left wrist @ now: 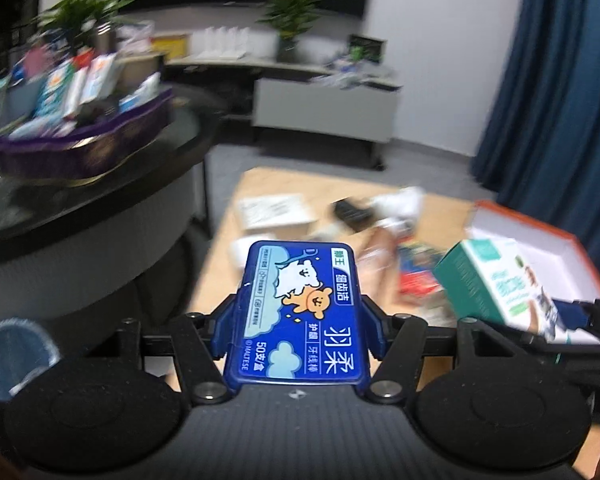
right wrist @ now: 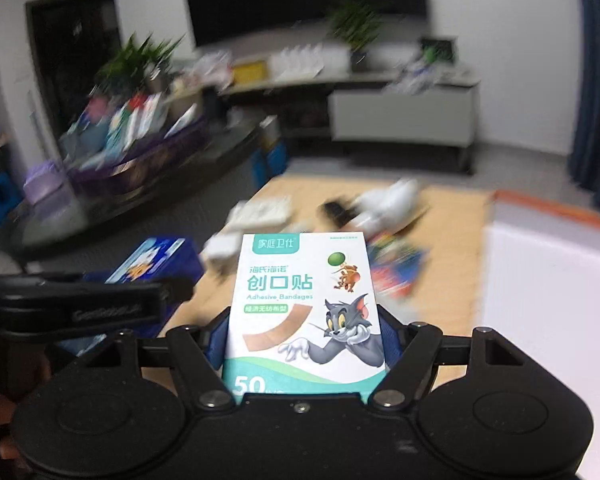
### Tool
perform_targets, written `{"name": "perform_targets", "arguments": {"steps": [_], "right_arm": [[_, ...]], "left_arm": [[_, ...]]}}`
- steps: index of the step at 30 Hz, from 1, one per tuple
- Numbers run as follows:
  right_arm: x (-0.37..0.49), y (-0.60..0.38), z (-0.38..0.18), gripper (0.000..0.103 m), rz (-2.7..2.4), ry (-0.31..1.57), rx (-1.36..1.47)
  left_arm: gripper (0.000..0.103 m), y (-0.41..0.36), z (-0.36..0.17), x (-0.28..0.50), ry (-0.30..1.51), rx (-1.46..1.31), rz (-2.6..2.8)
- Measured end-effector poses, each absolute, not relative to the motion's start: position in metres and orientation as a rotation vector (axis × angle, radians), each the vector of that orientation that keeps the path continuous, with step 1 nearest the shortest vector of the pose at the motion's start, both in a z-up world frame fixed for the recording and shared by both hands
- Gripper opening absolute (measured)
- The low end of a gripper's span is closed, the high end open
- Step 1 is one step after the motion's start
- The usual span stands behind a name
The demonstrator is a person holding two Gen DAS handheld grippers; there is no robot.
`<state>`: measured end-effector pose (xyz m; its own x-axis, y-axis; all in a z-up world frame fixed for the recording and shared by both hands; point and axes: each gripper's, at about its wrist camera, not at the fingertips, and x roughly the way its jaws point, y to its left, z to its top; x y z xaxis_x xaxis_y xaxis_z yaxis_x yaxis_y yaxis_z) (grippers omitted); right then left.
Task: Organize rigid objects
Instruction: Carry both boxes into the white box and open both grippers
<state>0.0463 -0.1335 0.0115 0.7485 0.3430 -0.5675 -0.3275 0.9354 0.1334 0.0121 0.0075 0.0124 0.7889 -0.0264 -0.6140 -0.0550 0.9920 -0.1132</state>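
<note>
Clamped between the blue pads of the left claw (left wrist: 298,320), a flat blue floss-pick case (left wrist: 300,312) with a cartoon dog and bear on its lid is held flat, lid up, above the floor mat. A white and teal box of adhesive bandages (right wrist: 302,312), printed with a cartoon cat and mouse, is gripped upright in the right claw (right wrist: 304,344); the same box is seen tilted at the right edge of the left wrist view (left wrist: 496,280). In the right wrist view the blue case (right wrist: 156,258) is seen at the left, held by the other claw, so the two items are carried side by side and near each other. Below them a tan floor mat (left wrist: 236,240) is strewn with blurred small items. An open orange-rimmed box with a white inside (right wrist: 548,280) lies at the right. To the left, a round dark worktop (left wrist: 100,196) carries a purple tray (left wrist: 84,152) filled with upright packets. A white TV cabinet (right wrist: 400,116) with potted plants (right wrist: 354,28) is seen against the far wall.
</note>
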Motion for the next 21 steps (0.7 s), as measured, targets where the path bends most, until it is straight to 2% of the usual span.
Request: {"name": "perform_targets", "arguments": {"steps": [15, 18, 21], "right_arm": [[0.072, -0.335, 0.093, 0.084, -0.102, 0.498, 0.115], [0.077, -0.355, 0.096, 0.084, -0.119, 0.493, 0.128], [0.089, -0.361, 0.081, 0.084, -0.115, 0.533, 0.137]], "left_arm": [[0.063, -0.148, 0.101, 0.112, 0.587, -0.058, -0.367], [0.063, -0.168, 0.099, 0.128, 0.575, -0.044, -0.390], [0.063, -0.178, 0.072, 0.138, 0.619, -0.034, -0.401]]}}
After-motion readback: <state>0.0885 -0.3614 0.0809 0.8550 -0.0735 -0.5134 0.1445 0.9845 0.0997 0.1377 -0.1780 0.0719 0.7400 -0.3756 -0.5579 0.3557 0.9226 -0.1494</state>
